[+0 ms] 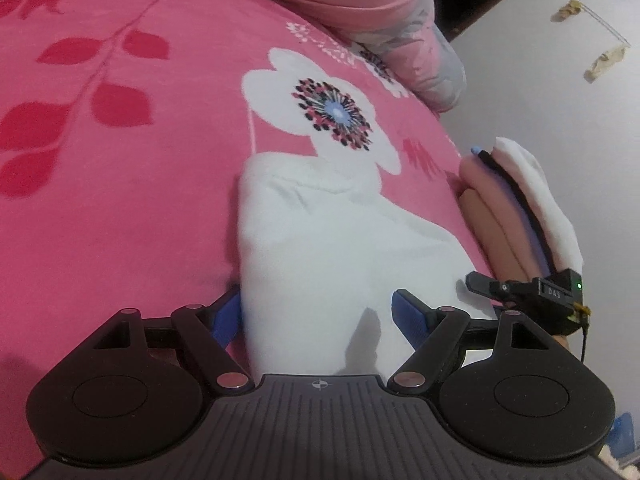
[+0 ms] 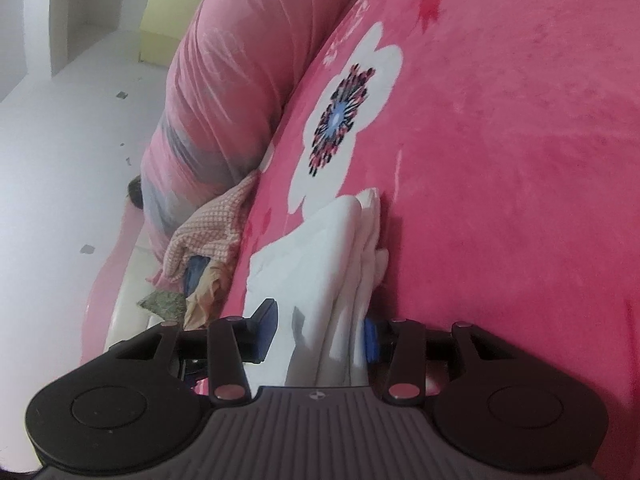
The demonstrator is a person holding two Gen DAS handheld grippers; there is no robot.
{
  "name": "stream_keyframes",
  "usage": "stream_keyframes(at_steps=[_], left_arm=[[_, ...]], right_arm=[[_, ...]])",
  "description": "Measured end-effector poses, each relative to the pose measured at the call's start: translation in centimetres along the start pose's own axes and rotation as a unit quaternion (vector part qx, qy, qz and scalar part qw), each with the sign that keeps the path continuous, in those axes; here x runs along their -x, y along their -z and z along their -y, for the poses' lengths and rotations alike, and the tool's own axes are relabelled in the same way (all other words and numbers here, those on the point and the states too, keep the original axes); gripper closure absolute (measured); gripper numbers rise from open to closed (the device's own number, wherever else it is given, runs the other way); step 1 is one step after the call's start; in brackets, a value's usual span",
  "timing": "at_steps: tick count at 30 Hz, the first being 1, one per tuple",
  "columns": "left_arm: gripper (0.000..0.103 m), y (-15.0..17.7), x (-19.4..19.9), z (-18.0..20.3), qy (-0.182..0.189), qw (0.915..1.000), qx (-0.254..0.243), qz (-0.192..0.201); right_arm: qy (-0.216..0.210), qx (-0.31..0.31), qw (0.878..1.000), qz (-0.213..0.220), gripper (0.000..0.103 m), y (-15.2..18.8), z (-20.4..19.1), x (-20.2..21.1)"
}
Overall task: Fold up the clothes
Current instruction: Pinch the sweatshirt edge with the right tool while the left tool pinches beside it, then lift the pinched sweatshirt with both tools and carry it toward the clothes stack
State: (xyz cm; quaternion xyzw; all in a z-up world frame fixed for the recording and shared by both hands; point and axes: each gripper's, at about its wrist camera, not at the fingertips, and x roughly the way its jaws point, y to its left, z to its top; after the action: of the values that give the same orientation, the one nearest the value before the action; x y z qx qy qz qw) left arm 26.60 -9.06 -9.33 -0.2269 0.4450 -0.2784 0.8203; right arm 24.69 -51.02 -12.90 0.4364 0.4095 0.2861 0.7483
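Lying between both tools' spread pads, white garment on blanket.

You are looking at a white garment lying folded on the pink floral blanket, filling the lower centre of the left wrist frame. In the right wrist frame the same white garment is showing stacked folded layers along its right edge.
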Motion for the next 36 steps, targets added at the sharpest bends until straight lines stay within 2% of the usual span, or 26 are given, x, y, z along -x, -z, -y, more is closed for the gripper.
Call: stream_keyframes(at_steps=[8, 11, 15, 18, 24, 28, 32, 36], left_arm=[[0.025, -0.1, -0.7, -0.5, 0.022, 0.9996, 0.005, 0.015], [0.028, 0.1, -0.5, -0.6, 0.023, 0.9995, 0.002, 0.022], [0.045, 0.4, -0.1, -1.0, 0.015, 0.9994, 0.010, 0.031], [0.057, 0.2, 0.0, -1.2, 0.005, 0.9990, 0.026, 0.035], [0.073, 0.4, 0.3, 0.4, -0.020, 0.9980, 0.003, 0.059], [0.084, 0.6, 1.2, 1.6, -0.026, 0.9967, -0.011, 0.076], [0.085, 0.7, 2.1, 2.7, -0.032, 0.9949, -0.025, 0.093], [0.086, 1.2, 3.8, 4.7, -0.036, 0.9912, -0.046, 0.119]], right_arm=[[-0.018, 0.007, 1.000, -0.013, 0.068, -1.9, 0.3, -2.7], [-0.022, 0.014, 1.000, -0.011, 0.071, -1.7, 0.3, -2.8], [-0.033, 0.016, 0.999, -0.003, 0.073, -1.4, 0.7, -2.4], [-0.025, 0.021, 0.999, -0.004, 0.075, -1.5, 0.5, -2.6], [0.022, 0.057, 0.998, 0.017, 0.077, -0.8, -1.5, -2.4], [0.071, 0.107, 0.991, 0.035, 0.078, 0.0, -4.2, -2.1], [0.119, 0.176, 0.975, 0.057, 0.079, 1.3, -8.6, -1.5], [0.165, 0.239, 0.954, 0.078, 0.079, 3.1, -12.7, -0.7]])
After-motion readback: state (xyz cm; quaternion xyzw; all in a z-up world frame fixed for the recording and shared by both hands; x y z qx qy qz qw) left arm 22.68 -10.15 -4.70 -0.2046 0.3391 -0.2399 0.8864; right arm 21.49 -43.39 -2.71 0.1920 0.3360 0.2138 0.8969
